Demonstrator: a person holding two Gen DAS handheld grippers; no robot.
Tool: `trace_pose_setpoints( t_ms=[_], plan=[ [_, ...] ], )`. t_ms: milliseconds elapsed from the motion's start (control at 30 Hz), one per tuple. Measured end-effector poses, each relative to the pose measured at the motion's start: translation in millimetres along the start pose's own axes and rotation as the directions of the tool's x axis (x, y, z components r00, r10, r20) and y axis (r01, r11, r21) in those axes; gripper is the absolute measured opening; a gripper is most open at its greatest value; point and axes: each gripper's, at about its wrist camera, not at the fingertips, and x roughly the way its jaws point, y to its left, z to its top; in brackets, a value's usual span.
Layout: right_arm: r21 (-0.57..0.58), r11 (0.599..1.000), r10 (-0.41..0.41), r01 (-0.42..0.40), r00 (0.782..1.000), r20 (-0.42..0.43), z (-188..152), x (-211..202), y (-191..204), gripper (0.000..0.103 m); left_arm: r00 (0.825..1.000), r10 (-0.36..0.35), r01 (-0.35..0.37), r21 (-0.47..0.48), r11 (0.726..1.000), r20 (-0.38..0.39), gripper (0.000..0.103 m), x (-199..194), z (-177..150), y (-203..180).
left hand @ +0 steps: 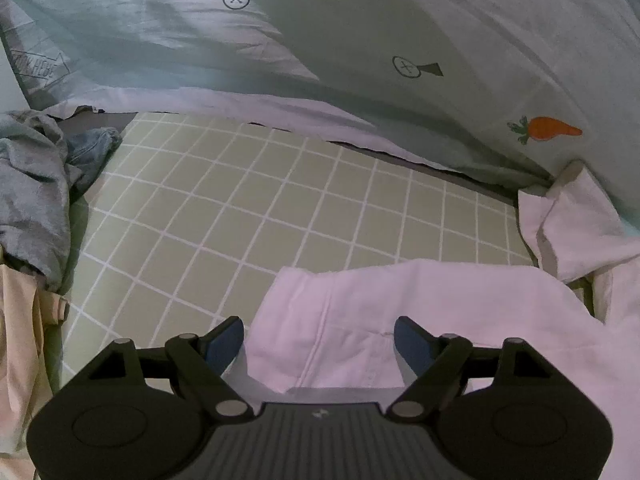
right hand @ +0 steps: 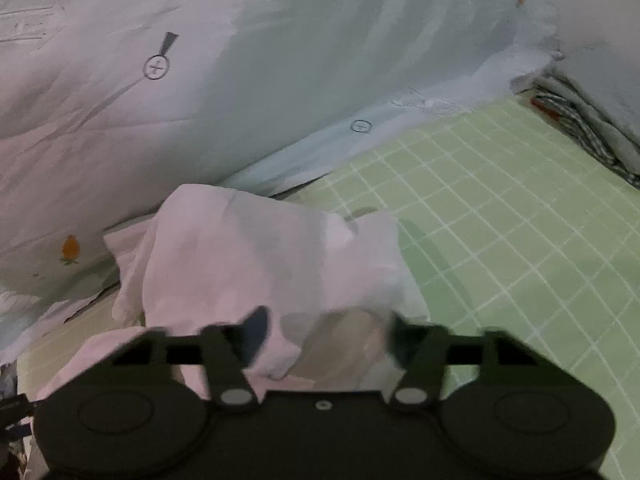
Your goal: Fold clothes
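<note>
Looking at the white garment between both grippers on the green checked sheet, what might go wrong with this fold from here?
1. The left gripper stands open over the white garment, so a close may pinch only the top layer.
2. The right wrist view is blurred; the right gripper may miss the bunched cloth.
3. The garment's far end lies against the pale duvet, which could snag.

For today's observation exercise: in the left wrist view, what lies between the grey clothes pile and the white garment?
Only bare green checked sheet separates the grey clothes pile from the white garment, in the left wrist view.
</note>
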Motion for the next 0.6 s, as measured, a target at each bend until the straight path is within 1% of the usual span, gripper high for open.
trace_pose_setpoints(
  t_ms=[33,67,100,133,167,200,233,300,333,467,600],
  plan=[
    [-0.014,1.000,0.009,-0.009,1.000,0.010,0.5,-3.3,0.7,0.032,1.000,0.003,-0.003,-0.003,1.000,-0.002,0.066,-0.1,-0.5,-0.3],
    [-0.028,0.999,0.019,-0.018,1.000,0.020,1.0,-6.9,1.3,0.026,1.000,0.006,-0.006,-0.006,1.000,-0.003,0.059,-0.1,-1.1,-0.6],
    [-0.042,0.999,0.029,-0.027,0.999,0.031,1.6,-10.5,2.0,0.011,1.000,-0.002,0.002,-0.014,1.000,-0.004,0.037,-1.1,-1.6,-0.3],
    [-0.056,0.998,0.039,-0.036,0.998,0.041,2.2,-14.1,2.6,0.006,1.000,-0.011,0.011,-0.009,1.000,0.002,0.023,-4.3,-2.7,-1.8],
    [-0.070,0.997,0.049,-0.045,0.997,0.052,2.8,-17.6,3.3,0.006,1.000,-0.021,0.021,-0.003,1.000,0.009,0.022,-7.9,-3.8,-3.7],
    [-0.084,0.995,0.059,-0.054,0.996,0.062,3.4,-21.2,3.9,0.005,0.999,-0.030,0.030,0.004,1.000,0.015,0.017,-11.4,-4.9,-5.6],
    [-0.085,0.994,0.073,-0.066,0.994,0.080,4.7,-26.9,3.0,0.004,0.999,-0.040,0.039,0.010,0.999,0.022,0.016,-14.9,-6.0,-7.5],
    [-0.087,0.993,0.088,-0.078,0.989,0.118,7.8,-41.3,0.5,0.003,0.998,-0.022,0.018,0.061,0.998,0.064,0.014,-32.8,-10.1,-16.8],
    [-0.089,0.993,0.095,-0.083,0.985,0.141,9.7,-50.6,-1.3,0.003,0.996,-0.029,0.023,0.069,0.997,0.084,0.013,-45.0,-12.2,-19.4],
    [-0.094,0.991,0.119,-0.099,0.964,0.238,16.5,-91.7,-12.2,0.003,0.984,-0.061,0.058,0.023,0.998,0.169,0.011,-107.7,-20.8,-16.9],
    [-0.065,0.993,0.115,-0.098,0.928,0.354,19.2,-148.9,-43.4,0.003,0.960,-0.055,0.059,-0.009,0.998,0.276,0.011,-187.3,-45.3,-18.8]
  ],
)
